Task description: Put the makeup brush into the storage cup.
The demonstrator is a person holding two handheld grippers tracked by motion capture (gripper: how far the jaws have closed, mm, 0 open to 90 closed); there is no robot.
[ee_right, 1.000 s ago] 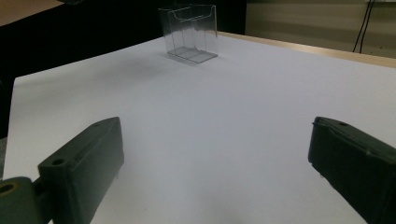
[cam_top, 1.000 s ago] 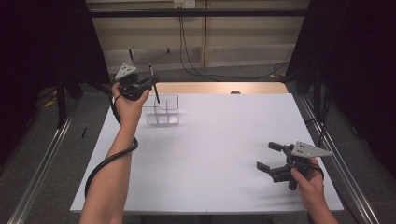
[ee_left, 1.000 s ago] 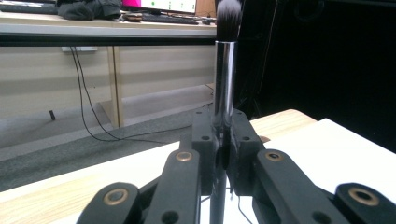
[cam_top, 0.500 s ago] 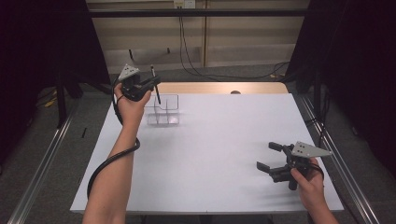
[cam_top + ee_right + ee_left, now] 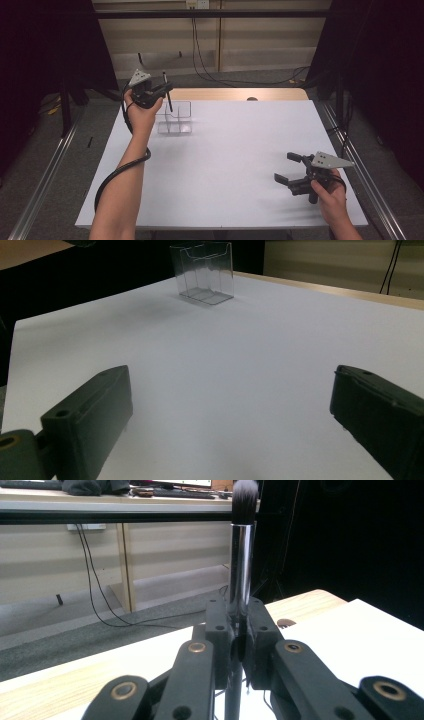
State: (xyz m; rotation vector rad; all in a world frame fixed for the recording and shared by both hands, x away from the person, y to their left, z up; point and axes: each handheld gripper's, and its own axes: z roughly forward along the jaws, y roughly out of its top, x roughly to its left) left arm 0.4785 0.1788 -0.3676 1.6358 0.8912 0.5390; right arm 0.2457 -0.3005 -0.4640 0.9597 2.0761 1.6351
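My left gripper [image 5: 164,91] is raised above the table's far left, shut on a makeup brush [image 5: 167,95]. In the left gripper view the brush [image 5: 240,575] stands upright between the jaws, with a shiny metal ferrule and dark bristles on top, and the left gripper [image 5: 239,630] pinches its handle. Just below and to the right of it a clear plastic organizer box [image 5: 175,119] with compartments stands on the white table [image 5: 235,165]. My right gripper [image 5: 289,168] rests near the table's front right, open and holding nothing; its view shows the clear box [image 5: 202,273] far off.
A wooden strip [image 5: 235,94] runs along the table's far edge. Cables [image 5: 200,50] hang down the back wall. Metal rails [image 5: 45,180] flank the table on both sides. Dark curtains close in left and right.
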